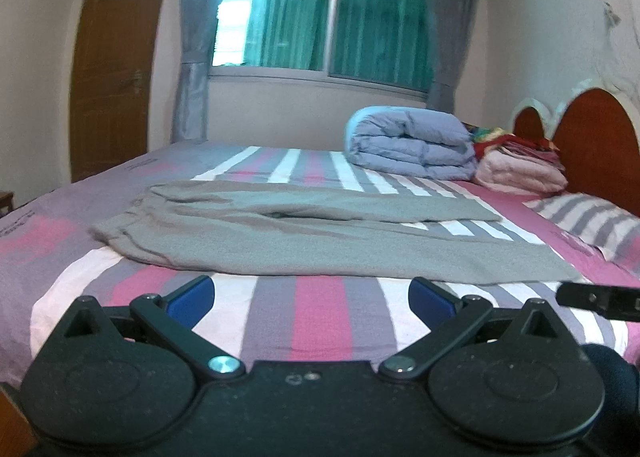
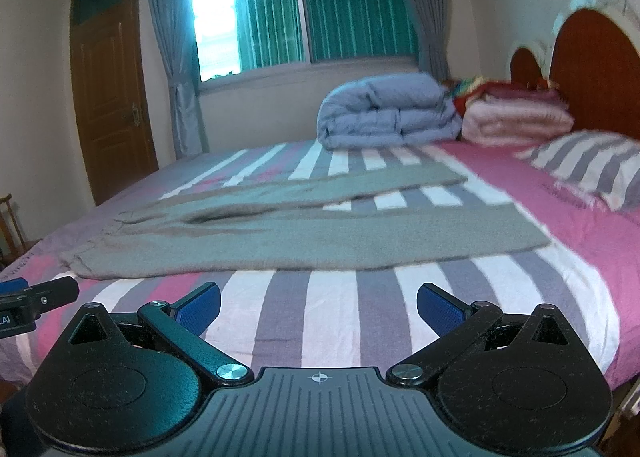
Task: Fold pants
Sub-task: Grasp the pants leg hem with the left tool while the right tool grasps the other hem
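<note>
1. My left gripper, black with blue pads, jaws spread wide, gripping nothing, hangs above the striped sheet at the near edge of the bed.
2. My right gripper, same build, jaws also spread wide, nothing between the blue pads, over the sheet as well.
3. The two tools are side by side: the right one's black tip pokes in at 3 o'clock of the left wrist view, and the left one's tip shows at 9 o'clock of the right wrist view.
4. Pink, grey and white striped bed sheet fills 6 o'clock in both views, bare stripes directly under both sets of fingers.
5. Grey knit pants lie flat on the sheet at 12 o'clock of both grippers, just beyond the fingertips, not touched. Waistband end at 10 o'clock, legs run out toward 2 o'clock and split apart, stripes showing between them.
6. Folded lavender-blue quilt sits farther back at 1 o'clock, well apart from the pants.
7. Folded pale pink blanket just beside the quilt at 2 o'clock, with red and multicoloured fabric stacked on top.
8. Striped pillow at 3 o'clock, near the reddish-brown arched wooden headboard.
9. Window with green curtains at 12 o'clock on the back wall, grey drapes on both sides.
10. Brown wooden door at 10 o'clock.
</note>
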`<state>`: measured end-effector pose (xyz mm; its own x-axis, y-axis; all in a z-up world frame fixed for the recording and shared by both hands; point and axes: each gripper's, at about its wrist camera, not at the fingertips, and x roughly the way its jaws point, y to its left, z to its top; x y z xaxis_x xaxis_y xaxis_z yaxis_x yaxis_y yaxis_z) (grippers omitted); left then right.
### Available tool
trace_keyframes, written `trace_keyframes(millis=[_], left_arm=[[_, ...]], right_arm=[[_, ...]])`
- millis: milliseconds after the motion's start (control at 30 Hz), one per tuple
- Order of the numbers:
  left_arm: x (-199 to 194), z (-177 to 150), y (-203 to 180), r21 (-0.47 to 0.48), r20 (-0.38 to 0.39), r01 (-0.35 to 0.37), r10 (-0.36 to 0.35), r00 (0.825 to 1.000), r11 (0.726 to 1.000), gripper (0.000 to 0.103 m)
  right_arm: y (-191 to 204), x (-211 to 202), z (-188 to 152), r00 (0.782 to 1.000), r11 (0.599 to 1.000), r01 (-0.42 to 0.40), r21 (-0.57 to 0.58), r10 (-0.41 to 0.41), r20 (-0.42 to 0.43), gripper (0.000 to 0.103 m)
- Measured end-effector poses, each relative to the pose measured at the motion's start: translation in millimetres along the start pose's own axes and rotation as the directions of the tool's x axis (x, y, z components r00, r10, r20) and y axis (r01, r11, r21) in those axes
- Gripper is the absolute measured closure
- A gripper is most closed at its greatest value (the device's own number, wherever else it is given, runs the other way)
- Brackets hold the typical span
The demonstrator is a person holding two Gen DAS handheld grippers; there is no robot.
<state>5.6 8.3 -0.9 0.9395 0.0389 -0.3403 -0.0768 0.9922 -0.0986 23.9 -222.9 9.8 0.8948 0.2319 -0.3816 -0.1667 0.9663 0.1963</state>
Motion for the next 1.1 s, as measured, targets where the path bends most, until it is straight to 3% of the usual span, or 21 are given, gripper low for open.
trace_keyframes(millis=[67, 200, 333, 467, 600, 667, 767, 900, 1000, 1033, 1100], left_arm=[[3.2, 1.8, 9.7, -0.034, -0.017, -0.034, 0.034, 0.999, 0.999, 0.006], [20.7, 14.0, 42.5, -0.105, -0.077, -0.037, 0.029, 0.997, 0.994, 0.006], [46.4, 36.3, 82.1, -0.084, -0.081, -0.116, 0.11, 0.991, 0.99, 0.006], [77.9, 66.3, 122.4, -0.076, -0.071, -0.092, 0.086, 0.994, 0.993, 0.006], [122.7, 101.4, 160.3, 0.042, -0.078, -0.093, 0.096, 0.992, 0.995, 0.006], [156.9, 121.7, 182.6, 0.138, -0.094, -0.109, 0.122, 0.988, 0.984, 0.006], [213.2, 143.2, 214.7, 0.208, -0.1, -0.15, 0.174, 0.98, 0.966, 0.006], [295.6, 157.4, 259.1, 0.191, -0.173, -0.156, 0.189, 0.967, 0.969, 0.007], [353.7, 158.6, 286.1, 0.159, -0.236, -0.122, 0.158, 0.959, 0.98, 0.015], [373.9, 158.1, 294.0, 0.153, -0.258, -0.115, 0.153, 0.954, 0.981, 0.016], [404.5, 154.6, 307.5, 0.145, -0.297, -0.093, 0.133, 0.946, 0.985, 0.027]], right_arm=[[-6.9, 2.9, 2.7, 0.999, 0.999, -0.03, 0.028, 0.031, -0.03, 0.0], [-18.6, 11.4, 16.6, 0.991, 0.993, -0.116, 0.032, 0.118, -0.068, 0.0], [-25.4, 21.7, 44.7, 0.986, 0.986, -0.164, -0.043, 0.164, -0.002, 0.0], [-23.7, 45.9, 90.8, 0.981, 0.975, -0.174, -0.135, 0.183, 0.057, 0.0], [-8.8, 86.8, 135.6, 0.969, 0.946, -0.212, -0.244, 0.237, 0.074, 0.0], [0.7, 119.0, 157.6, 0.959, 0.934, -0.254, -0.251, 0.277, 0.057, 0.0], [20.4, 179.7, 182.9, 0.958, 0.921, -0.27, -0.28, 0.285, 0.015, 0.0], [44.8, 279.5, 200.3, 0.96, 0.913, -0.279, -0.296, 0.272, -0.066, 0.001], [57.3, 358.2, 201.4, 0.954, 0.901, -0.297, -0.317, 0.267, -0.138, 0.033], [60.5, 381.7, 200.2, 0.951, 0.899, -0.302, -0.317, 0.261, -0.166, 0.036], [66.2, 430.0, 198.2, 0.947, 0.892, -0.307, -0.331, 0.254, -0.195, 0.036]])
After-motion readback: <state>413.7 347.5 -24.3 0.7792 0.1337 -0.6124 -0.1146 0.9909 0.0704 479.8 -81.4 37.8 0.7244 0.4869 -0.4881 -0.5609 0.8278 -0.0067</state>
